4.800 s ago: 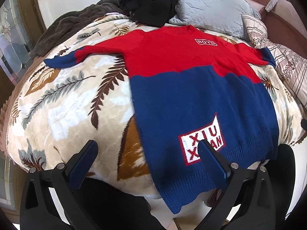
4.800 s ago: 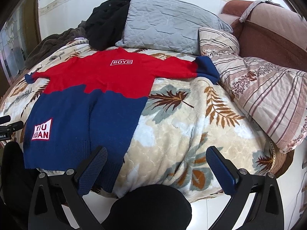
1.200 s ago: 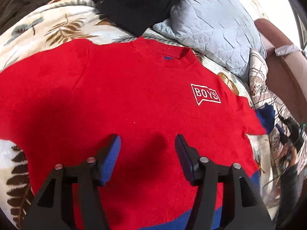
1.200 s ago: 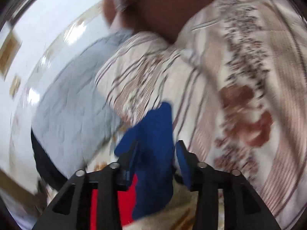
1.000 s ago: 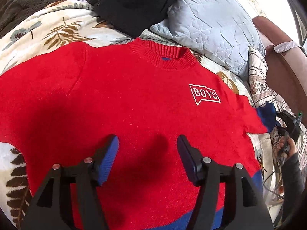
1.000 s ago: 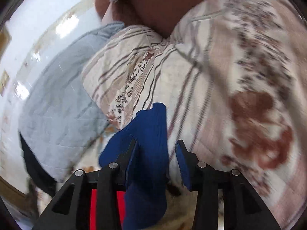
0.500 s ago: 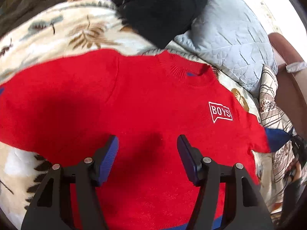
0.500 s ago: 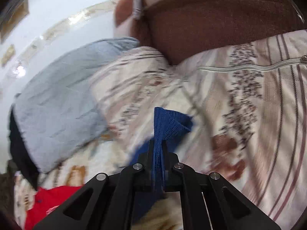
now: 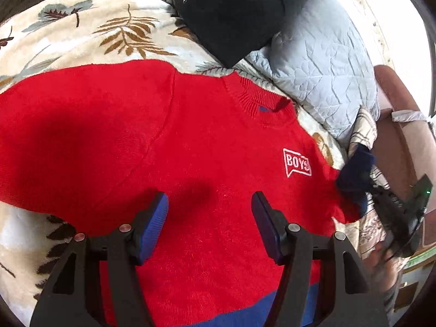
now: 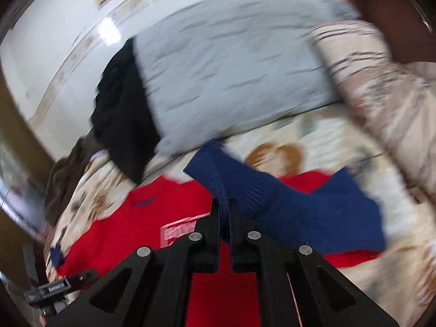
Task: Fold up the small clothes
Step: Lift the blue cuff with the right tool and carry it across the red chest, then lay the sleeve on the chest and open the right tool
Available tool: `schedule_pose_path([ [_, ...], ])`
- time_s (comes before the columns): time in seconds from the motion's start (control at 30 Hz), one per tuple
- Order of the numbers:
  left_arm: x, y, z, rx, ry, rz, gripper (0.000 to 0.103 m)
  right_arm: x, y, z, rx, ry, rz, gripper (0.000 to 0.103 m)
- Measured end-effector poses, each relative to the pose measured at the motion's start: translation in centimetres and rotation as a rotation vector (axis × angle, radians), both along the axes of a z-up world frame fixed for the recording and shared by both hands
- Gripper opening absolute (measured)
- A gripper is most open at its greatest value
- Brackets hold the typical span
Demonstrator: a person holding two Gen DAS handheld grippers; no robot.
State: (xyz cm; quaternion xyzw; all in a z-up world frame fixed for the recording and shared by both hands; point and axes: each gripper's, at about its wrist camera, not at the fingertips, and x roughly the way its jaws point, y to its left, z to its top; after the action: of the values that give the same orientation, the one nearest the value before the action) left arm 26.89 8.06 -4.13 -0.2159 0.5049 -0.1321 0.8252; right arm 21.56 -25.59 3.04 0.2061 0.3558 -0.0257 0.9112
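A red and navy sweater [image 9: 190, 150] with a white BOYS patch [image 9: 297, 162] lies flat on the leaf-print blanket [image 9: 81, 27]. My left gripper [image 9: 209, 218] hovers open over the red chest, nothing between its blue pads. My right gripper [image 10: 224, 212] is shut on the navy cuff [image 10: 299, 212] of the sweater's right sleeve and holds it lifted above the red body [image 10: 136, 231]. In the left wrist view that cuff [image 9: 357, 171] hangs at the right edge with the right gripper's black body [image 9: 395, 207] behind it.
A black garment [image 9: 237, 8] and a pale blue quilted pillow [image 9: 321, 62] lie just beyond the collar. A striped floral pillow [image 10: 387, 103] and a brown headboard [image 9: 392, 141] stand at the right. A dark brown throw [image 10: 65, 174] lies far left.
My right gripper closed on the navy cuff and swung it off the striped pillow toward the sweater's chest. The left gripper drifted a little and stayed open.
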Motion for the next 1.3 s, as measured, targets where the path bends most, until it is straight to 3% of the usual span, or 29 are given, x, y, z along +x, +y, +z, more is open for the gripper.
schedule_pose_path([
  [0.37, 0.2, 3.7, 1.3, -0.110, -0.020, 0.062, 0.063, 3.6, 15.3, -4.1, 0.050, 0.079, 0.245, 0.005],
  [0.4, 0.2, 3.8, 1.3, -0.115, -0.020, 0.063, 0.063, 3.6, 16.2, -4.5, 0.063, 0.089, 0.262, 0.010],
  [0.57, 0.3, 3.2, 0.7, -0.160, 0.000, 0.027, 0.063, 2.8, 19.7, -7.3, 0.144, 0.232, 0.372, 0.016],
  [0.63, 0.4, 2.5, 0.3, -0.185, 0.018, 0.001, 0.063, 1.4, 18.7, -6.8, 0.193, 0.220, 0.386, 0.018],
  [0.7, 0.6, 1.4, -0.1, -0.204, 0.043, -0.035, 0.063, -0.5, 16.0, -5.7, 0.216, 0.172, 0.356, 0.036],
  [0.73, 0.7, 0.8, -0.4, -0.217, 0.054, -0.054, 0.063, -1.2, 14.7, -5.4, 0.214, 0.157, 0.330, 0.040],
  [0.87, 1.2, -2.4, -2.0, -0.300, 0.130, -0.134, 0.063, -4.1, 7.8, -4.8, 0.195, 0.130, 0.171, 0.041],
  [1.0, 1.7, -3.4, -2.6, -0.321, 0.100, -0.064, 0.062, -6.8, 2.2, -5.6, 0.223, 0.138, 0.039, 0.041],
  [1.07, 1.8, -3.4, -2.4, -0.335, 0.060, -0.030, 0.029, -7.8, 0.5, -6.1, 0.261, 0.137, -0.004, 0.041],
  [1.1, 2.0, -3.3, -2.7, -0.332, 0.058, -0.030, 0.004, -8.2, -0.4, -6.3, 0.276, 0.134, -0.024, 0.041],
  [1.17, 1.9, -2.8, -2.7, -0.323, 0.059, 0.006, 0.002, -9.0, -1.8, -6.6, 0.297, 0.124, -0.066, 0.041],
  [1.3, 1.2, -0.4, 0.2, -0.289, -0.039, 0.073, 0.002, -9.7, -4.2, -7.2, 0.388, 0.095, -0.131, 0.041],
])
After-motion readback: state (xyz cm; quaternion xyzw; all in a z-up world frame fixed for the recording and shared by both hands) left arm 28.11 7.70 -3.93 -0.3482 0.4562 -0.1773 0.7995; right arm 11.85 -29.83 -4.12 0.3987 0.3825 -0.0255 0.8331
